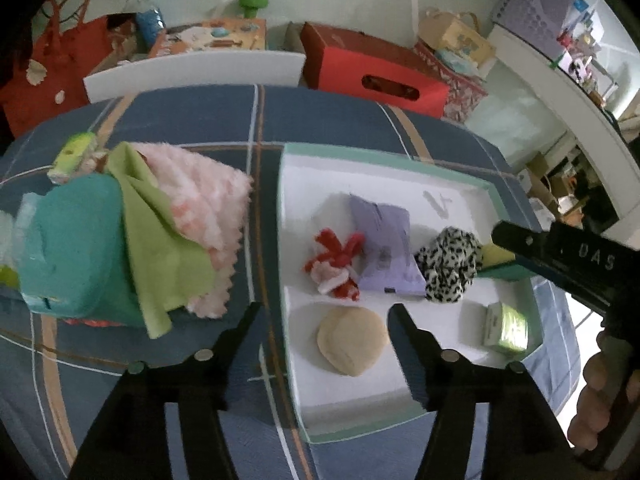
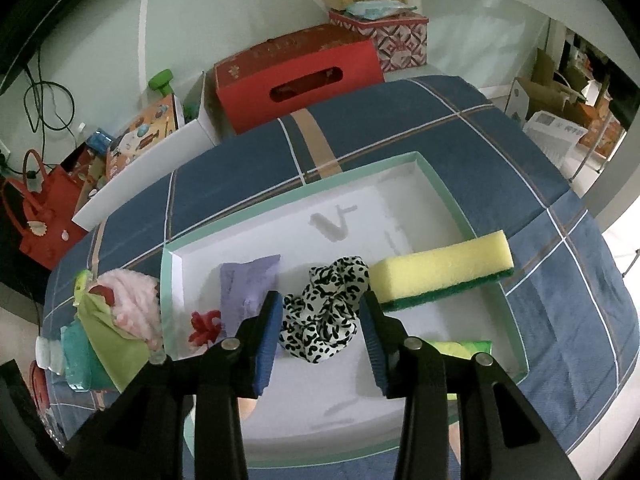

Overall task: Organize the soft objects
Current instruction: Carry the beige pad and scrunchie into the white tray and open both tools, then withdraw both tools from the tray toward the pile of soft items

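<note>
A white tray with a mint rim [image 1: 288, 240] [image 2: 440, 184] lies on the blue plaid cloth. Inside lie a purple packet [image 1: 384, 248] [image 2: 244, 284], a red-and-white fuzzy bundle [image 1: 336, 268] [image 2: 204, 326], a leopard scrunchie [image 1: 448, 264] [image 2: 324, 312], a beige round pad [image 1: 352, 340] and a green packet [image 1: 506, 328] [image 2: 460, 348]. A yellow-green sponge [image 2: 444, 272] [image 1: 498, 258] rests at the tray's right wall. My left gripper [image 1: 326, 312] hangs open above the beige pad. My right gripper [image 2: 320, 300] is open over the scrunchie, holding nothing.
Left of the tray sits a pile: teal pack [image 1: 76, 248], lime cloth [image 1: 160, 248], pink fluffy cloth [image 1: 208, 208]. Beyond the table stand a red box [image 1: 376, 68] [image 2: 296, 76], a patterned box [image 2: 384, 36], a white board [image 1: 192, 72] and a red bag [image 1: 52, 64].
</note>
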Demonstrator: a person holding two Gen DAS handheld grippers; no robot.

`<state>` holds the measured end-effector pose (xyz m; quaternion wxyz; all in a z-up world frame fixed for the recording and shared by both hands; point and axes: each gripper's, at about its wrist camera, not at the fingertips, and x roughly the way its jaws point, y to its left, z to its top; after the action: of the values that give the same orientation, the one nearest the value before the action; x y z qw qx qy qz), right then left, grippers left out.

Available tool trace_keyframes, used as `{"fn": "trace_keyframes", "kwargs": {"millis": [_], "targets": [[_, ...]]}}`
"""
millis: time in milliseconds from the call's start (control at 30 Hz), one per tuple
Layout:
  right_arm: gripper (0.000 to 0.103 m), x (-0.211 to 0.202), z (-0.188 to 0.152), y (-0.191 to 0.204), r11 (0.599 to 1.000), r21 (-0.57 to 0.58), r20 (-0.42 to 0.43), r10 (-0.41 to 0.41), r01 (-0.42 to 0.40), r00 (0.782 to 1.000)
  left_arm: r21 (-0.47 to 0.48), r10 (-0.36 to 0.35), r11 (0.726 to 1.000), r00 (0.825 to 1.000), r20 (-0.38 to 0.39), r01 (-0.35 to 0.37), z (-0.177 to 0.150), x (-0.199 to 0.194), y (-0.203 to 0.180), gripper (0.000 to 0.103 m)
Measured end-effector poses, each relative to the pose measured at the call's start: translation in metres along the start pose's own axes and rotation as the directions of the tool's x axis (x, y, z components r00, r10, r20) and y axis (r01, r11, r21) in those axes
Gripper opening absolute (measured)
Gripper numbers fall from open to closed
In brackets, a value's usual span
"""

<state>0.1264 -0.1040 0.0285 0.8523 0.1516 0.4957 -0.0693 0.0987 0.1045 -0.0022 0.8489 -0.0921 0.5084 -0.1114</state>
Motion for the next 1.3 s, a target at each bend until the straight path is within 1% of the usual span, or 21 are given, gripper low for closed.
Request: {"fn": "trace_keyframes", "kwargs": {"millis": [33, 67, 100, 167, 200, 233, 267, 367, 433, 467, 667, 833, 1000, 1067, 1100, 1133, 1167, 1267, 1300], "targets": [[0.041, 0.0, 0.0, 0.001, 1.0, -0.003, 0.002, 0.0, 0.0, 1.0, -0.004, 0.007, 1.0, 1.0, 0.015, -0.007, 0.001, -0.003, 0.002, 0.076], [0.046, 0.0, 0.0, 0.002, 1.0, -0.007, 0.003, -0.001, 0.001, 1.0, -0.008, 0.012, 1.0, 1.0, 0.027, -0.012, 0.003, -0.005, 0.003, 0.079], [0.054, 0.0, 0.0, 0.003, 1.0, -0.011, 0.003, -0.001, 0.001, 1.0, -0.015, 0.019, 1.0, 0.999, 0.042, -0.018, 0.004, -0.008, 0.005, 0.081], [0.06, 0.001, 0.0, 0.005, 1.0, -0.019, 0.002, 0.001, -0.001, 1.0, -0.033, 0.031, 0.999, 0.997, 0.072, -0.029, 0.006, -0.013, 0.01, 0.092], [0.062, 0.001, 0.0, 0.006, 1.0, -0.023, 0.001, 0.001, -0.001, 1.0, -0.043, 0.035, 0.999, 0.996, 0.086, -0.032, 0.008, -0.016, 0.013, 0.096], [0.063, 0.001, -0.001, 0.007, 1.0, -0.026, 0.001, 0.0, 0.0, 1.0, -0.056, 0.041, 0.998, 0.994, 0.102, -0.035, 0.009, -0.019, 0.018, 0.102], [0.065, 0.001, -0.001, 0.008, 1.0, -0.031, 0.001, -0.002, 0.002, 1.0, -0.066, 0.046, 0.997, 0.993, 0.113, -0.038, 0.01, -0.022, 0.02, 0.103], [0.066, 0.003, -0.002, 0.012, 0.999, -0.047, 0.001, -0.016, 0.016, 1.0, -0.105, 0.06, 0.993, 0.987, 0.148, -0.045, 0.013, -0.032, 0.031, 0.103], [0.073, 0.004, -0.002, 0.013, 0.998, -0.052, 0.0, -0.025, 0.025, 1.0, -0.127, 0.058, 0.991, 0.985, 0.161, -0.037, 0.015, -0.037, 0.038, 0.103], [0.079, 0.005, -0.002, 0.013, 0.998, -0.055, 0.002, -0.029, 0.029, 1.0, -0.14, 0.055, 0.99, 0.984, 0.171, -0.031, 0.016, -0.04, 0.042, 0.103], [0.08, 0.007, -0.005, 0.021, 0.995, -0.086, 0.012, -0.057, 0.058, 0.998, -0.195, 0.07, 0.98, 0.974, 0.214, -0.028, 0.019, -0.053, 0.057, 0.103], [0.081, 0.01, -0.01, 0.033, 0.99, -0.12, 0.011, -0.066, 0.067, 0.998, -0.27, 0.079, 0.963, 0.964, 0.254, -0.008, 0.021, -0.068, 0.082, 0.103], [0.081, 0.008, -0.014, 0.049, 0.988, -0.149, 0.025, -0.042, 0.045, 0.999, -0.366, 0.146, 0.93, 0.945, 0.293, -0.029, 0.021, -0.086, 0.119, 0.103], [0.081, 0.007, -0.016, 0.058, 0.985, -0.17, 0.032, -0.026, 0.031, 0.999, -0.417, 0.194, 0.907, 0.933, 0.303, -0.053, 0.02, -0.096, 0.139, 0.103], [0.081, 0.006, -0.017, 0.063, 0.983, -0.181, 0.037, -0.019, 0.025, 0.999, -0.432, 0.208, 0.9, 0.93, 0.304, -0.06, 0.019, -0.098, 0.145, 0.103], [0.081, 0.005, -0.019, 0.069, 0.981, -0.193, 0.043, -0.013, 0.021, 0.999, -0.458, 0.232, 0.886, 0.924, 0.303, -0.071, 0.017, -0.101, 0.156, 0.103], [0.081, 0.005, -0.02, 0.074, 0.979, -0.203, 0.047, -0.008, 0.017, 0.999, -0.485, 0.255, 0.871, 0.919, 0.301, -0.082, 0.016, -0.105, 0.166, 0.103], [0.081, 0.004, -0.026, 0.093, 0.969, -0.245, 0.051, 0.027, -0.014, 0.998, -0.532, 0.3, 0.84, 0.909, 0.29, -0.107, 0.011, -0.11, 0.186, 0.103], [0.081, 0.005, -0.028, 0.099, 0.966, -0.259, 0.049, 0.041, -0.027, 0.998, -0.553, 0.322, 0.824, 0.905, 0.278, -0.123, 0.009, -0.112, 0.194, 0.103]]}}
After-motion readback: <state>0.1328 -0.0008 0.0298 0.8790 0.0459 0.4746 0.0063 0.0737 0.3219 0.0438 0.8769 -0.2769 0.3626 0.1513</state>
